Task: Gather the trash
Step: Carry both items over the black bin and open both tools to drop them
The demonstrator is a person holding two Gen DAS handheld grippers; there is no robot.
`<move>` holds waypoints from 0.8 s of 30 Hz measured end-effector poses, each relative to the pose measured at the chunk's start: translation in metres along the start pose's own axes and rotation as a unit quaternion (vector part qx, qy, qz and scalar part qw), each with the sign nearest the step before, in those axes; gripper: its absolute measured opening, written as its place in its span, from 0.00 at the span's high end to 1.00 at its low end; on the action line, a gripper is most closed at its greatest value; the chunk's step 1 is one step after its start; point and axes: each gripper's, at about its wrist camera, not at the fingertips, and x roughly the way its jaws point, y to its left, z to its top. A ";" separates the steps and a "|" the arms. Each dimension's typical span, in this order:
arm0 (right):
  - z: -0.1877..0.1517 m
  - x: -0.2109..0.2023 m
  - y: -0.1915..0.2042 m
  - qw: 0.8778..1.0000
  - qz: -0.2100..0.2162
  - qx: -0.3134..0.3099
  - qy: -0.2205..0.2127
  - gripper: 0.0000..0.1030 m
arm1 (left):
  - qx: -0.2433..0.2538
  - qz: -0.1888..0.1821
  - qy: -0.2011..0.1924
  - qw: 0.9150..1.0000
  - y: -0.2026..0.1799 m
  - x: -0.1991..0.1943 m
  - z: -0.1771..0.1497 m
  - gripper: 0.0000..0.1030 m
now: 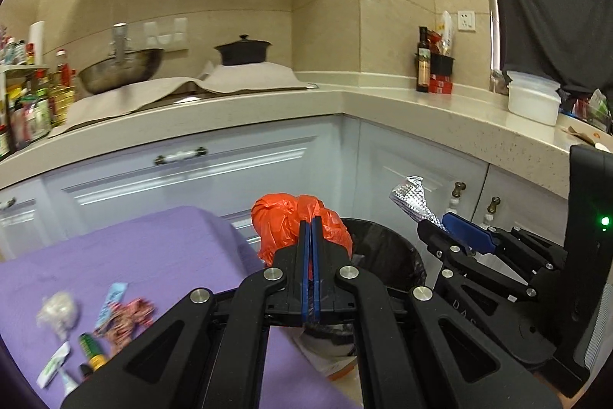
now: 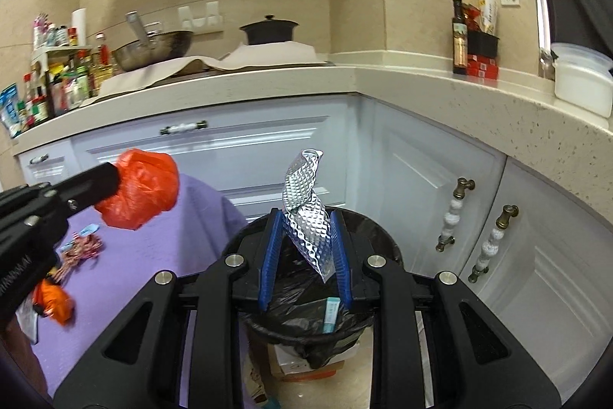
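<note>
- The plastic bag [image 1: 285, 217] in the left gripper [image 1: 310, 223] was bright orange-red.
- The foil wrapper [image 2: 306, 202] in the right gripper [image 2: 306, 229] was silver with a quilted diamond pattern.
- Both grippers were black with blue pads.
- The trash bin [image 2: 383, 240] had a black liner.
- The cloth [image 1: 134, 255] on the desk was purple.
- The cabinets [image 2: 245, 140] were pale blue-white, the counter [image 1: 268, 106] speckled beige.
- The pot [image 1: 242, 50] was black.

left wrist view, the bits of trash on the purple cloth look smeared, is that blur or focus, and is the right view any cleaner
Left wrist view: motion blur streaks the wrappers on the purple cloth, while the left gripper and its orange bag stay sharp. Right wrist view: the foil wrapper is crisp, the cloth litter smeared. Both bend the countertop.
</note>
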 end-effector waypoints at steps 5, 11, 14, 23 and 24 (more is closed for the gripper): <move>0.003 0.019 -0.016 1.000 -0.009 0.008 0.001 0.76 | 0.013 -0.011 0.017 1.000 -0.011 0.034 0.002 0.99; -0.001 0.051 -0.032 0.999 -0.025 0.024 0.015 0.60 | -0.006 0.010 0.052 0.999 -0.008 0.075 -0.006 0.72; -0.006 0.056 -0.035 0.999 -0.028 0.028 0.024 0.60 | -0.023 0.014 0.059 0.998 -0.001 0.078 -0.011 0.63; -0.011 0.040 -0.028 0.999 -0.029 0.025 0.017 0.60 | -0.017 0.021 0.042 0.999 0.000 0.060 -0.009 0.63; -0.011 0.039 -0.027 0.999 -0.029 0.024 0.016 0.60 | -0.017 0.022 0.041 0.999 0.001 0.060 -0.008 0.63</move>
